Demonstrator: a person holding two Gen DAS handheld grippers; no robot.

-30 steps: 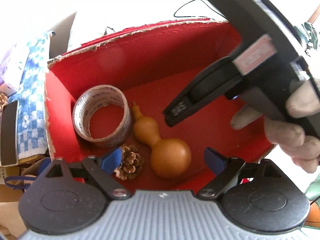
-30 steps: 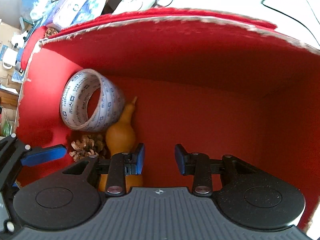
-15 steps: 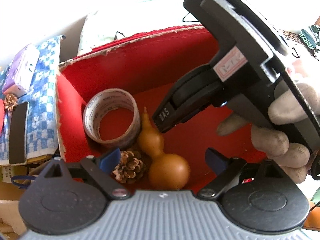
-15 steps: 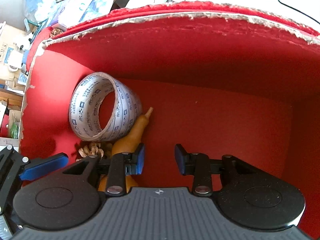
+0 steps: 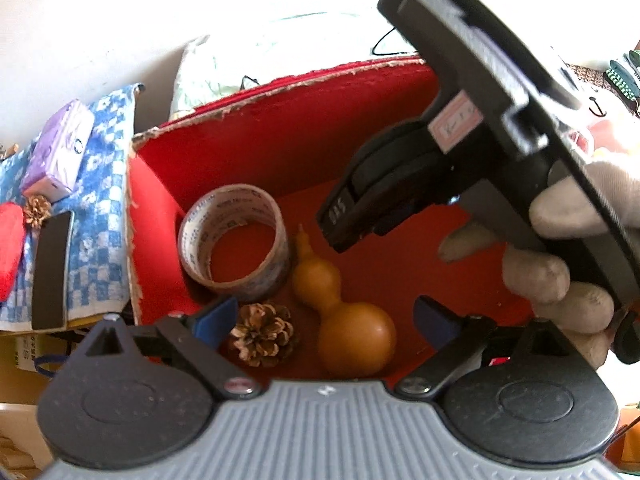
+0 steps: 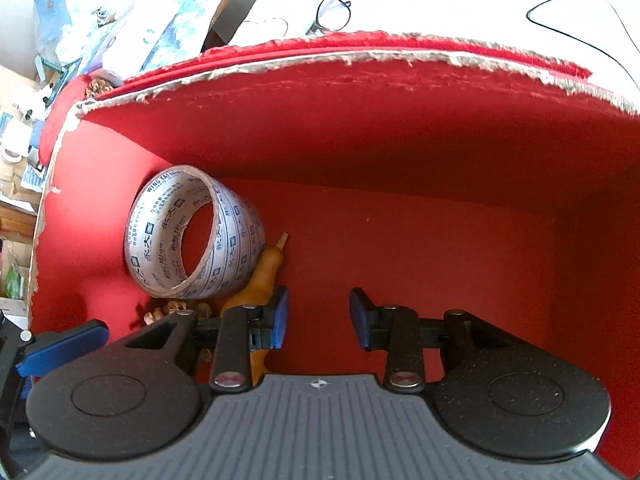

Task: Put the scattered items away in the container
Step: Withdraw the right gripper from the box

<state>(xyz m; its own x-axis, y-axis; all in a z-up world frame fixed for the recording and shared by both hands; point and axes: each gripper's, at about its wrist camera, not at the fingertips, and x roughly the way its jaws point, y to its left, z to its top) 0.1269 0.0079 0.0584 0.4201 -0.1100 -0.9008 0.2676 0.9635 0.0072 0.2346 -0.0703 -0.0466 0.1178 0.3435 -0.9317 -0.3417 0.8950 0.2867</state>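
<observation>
A red box (image 5: 280, 128) stands open below both grippers. On its floor at the left lie a printed tape roll (image 5: 236, 248), a tan gourd (image 5: 352, 332) and a pine cone (image 5: 262, 330). My left gripper (image 5: 325, 316) hovers over them. Its jaws are opening, and the gourd and cone lie below the gap, untouched. A gloved hand (image 5: 560, 272) holds my right gripper (image 5: 340, 224) over the box's middle. In its own view the right gripper (image 6: 318, 316) is open, with only bare red floor between the fingers. The tape roll (image 6: 192, 240) and gourd (image 6: 260, 276) lie to its left.
Left of the box, a blue checked cloth (image 5: 96, 208) carries a purple packet (image 5: 56, 152), another pine cone (image 5: 36, 210), a black flat bar (image 5: 50, 268) and something red (image 5: 10, 248). Glasses (image 6: 332, 8) and a black cable (image 6: 580, 12) lie beyond the far wall.
The left view has tilted, so the box sits lower and more of the cloth shows. The right gripper has risen in that view. Left jaws stand slightly wider.
</observation>
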